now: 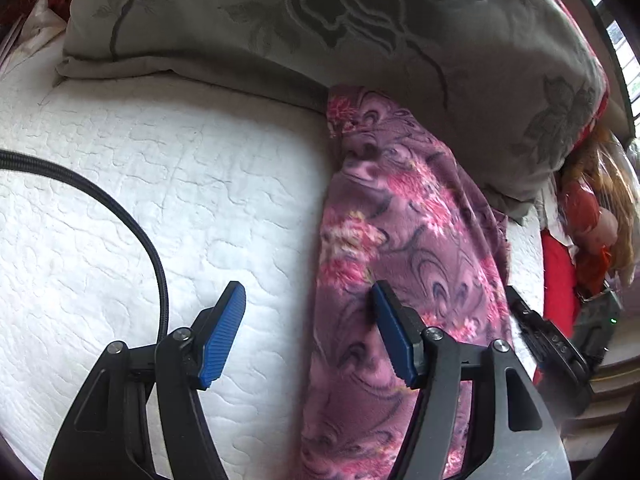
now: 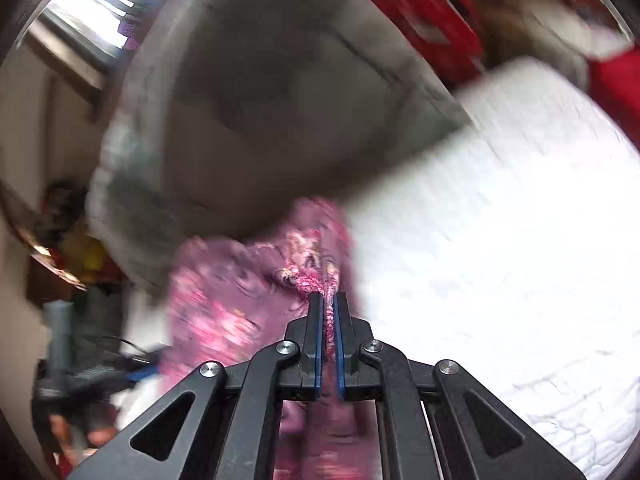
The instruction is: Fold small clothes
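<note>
A purple fleece garment (image 1: 416,216) with pink flowers lies in a long strip on the white quilted mattress (image 1: 168,184), its far end tucked against a grey pillow. My left gripper (image 1: 307,286) hovers open over the garment's left edge, one blue pad above the mattress and the other above the cloth. In the blurred right wrist view, my right gripper (image 2: 328,298) is shut on a bunched fold of the garment (image 2: 224,292), and pink fabric shows between its blue pads (image 2: 318,332).
A grey floral pillow (image 1: 320,28) fills the far side of the bed. A black cable (image 1: 132,224) arcs over the mattress at left. A doll with orange hair (image 1: 600,216) and red fabric (image 1: 560,280) sit off the bed's right edge by a window.
</note>
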